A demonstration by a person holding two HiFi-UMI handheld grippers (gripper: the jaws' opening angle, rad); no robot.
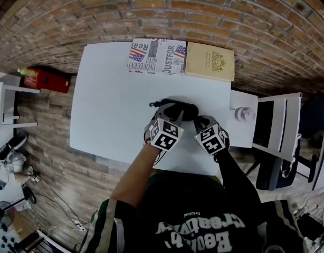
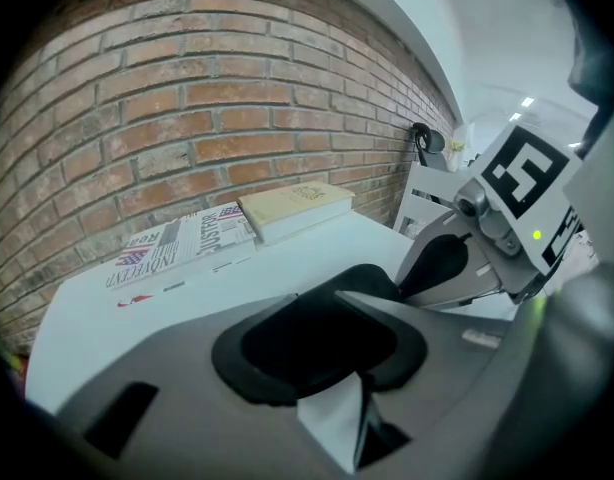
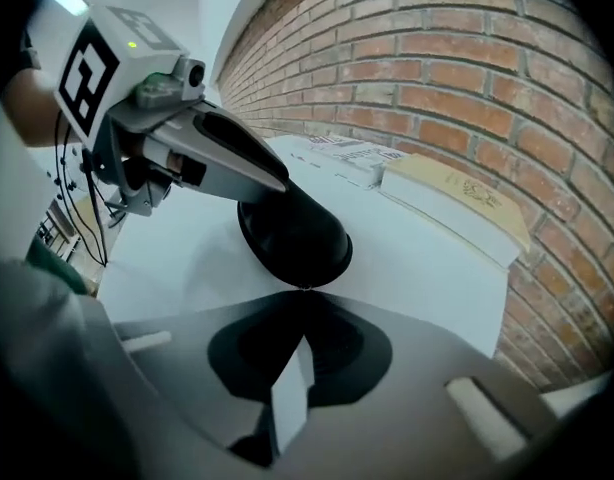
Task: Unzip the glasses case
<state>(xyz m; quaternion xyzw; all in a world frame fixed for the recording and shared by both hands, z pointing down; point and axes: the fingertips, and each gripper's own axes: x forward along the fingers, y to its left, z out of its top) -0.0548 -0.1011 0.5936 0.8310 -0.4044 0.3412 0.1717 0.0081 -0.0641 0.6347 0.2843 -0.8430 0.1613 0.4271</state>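
White table [image 1: 114, 88] carries everything. Tan book [image 1: 210, 61] & papers [image 1: 156, 57] sit at the far edge, well apart from the work, so no obstacle. Black glasses case [image 1: 179, 108] lies near-middle on the table, lengthwise left-right, just ahead of the person. It looks closed.

L tongs [image 1: 169, 112] stand wide and look clamped across the case's left part, one finger over the top. That's the anchor. R tongs [image 3: 303, 298] are fully closed, tips touching the case's right end. A tiny glint there is prob. the zip pull [image 3: 305, 289]; can't tell if it's actually pinched.

To do this step well, imo:
- Confirm R really has the pull before moving. If the tips are only butted against the shell, reopen a little & re-pinch.
- Drag along the seam, following the curve round the end. Stay low & parallel to the zip, no lifting.
- Keep L pressing down & steady so the case doesn't slide or roll w/ the pull.
- Use slow, even tension; a jerk likely slips off such a small tab.
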